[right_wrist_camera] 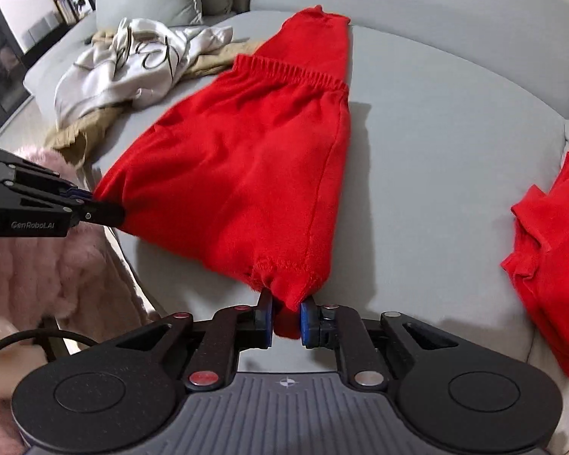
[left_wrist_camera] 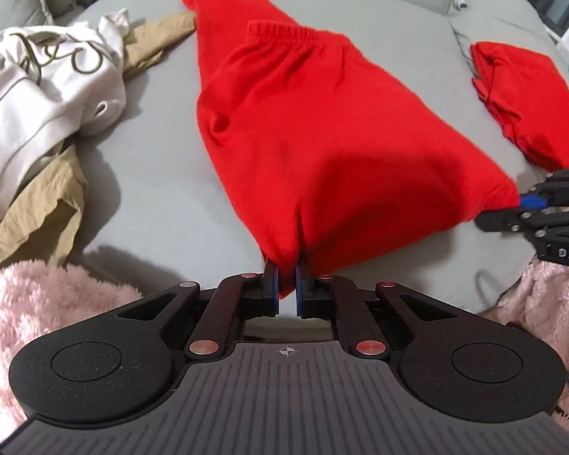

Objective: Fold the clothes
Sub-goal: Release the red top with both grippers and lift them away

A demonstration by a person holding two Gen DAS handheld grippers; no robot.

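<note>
Both of my grippers are clamped on the same piece right now. My left gripper [left_wrist_camera: 286,292] has its blue pads pinching a bunched corner of the red garment [left_wrist_camera: 303,129], cloth squeezed right between the jaws. My right gripper [right_wrist_camera: 286,322] is doing the same at the other near corner, a wad of red fabric wedged between its pads. In the left view I can see the right one coming in from the side, biting the hem at the far right corner, and in the right view the left one shows up at the left edge the same way.

The red garment [right_wrist_camera: 242,167] stretches away from me across the grey couch cushion [left_wrist_camera: 159,174], near edge lifted and pulled taut between the two grips, far end with the ribbed elastic band lying on the cushion.

Off to the right, well apart, a second red piece [right_wrist_camera: 550,250] sits folded on the cushion. To the left there's a crumpled white hoodie [left_wrist_camera: 45,102] lying on top of a tan garment [left_wrist_camera: 38,220]. Pink fluffy blanket [left_wrist_camera: 41,314] runs along the near edge.
</note>
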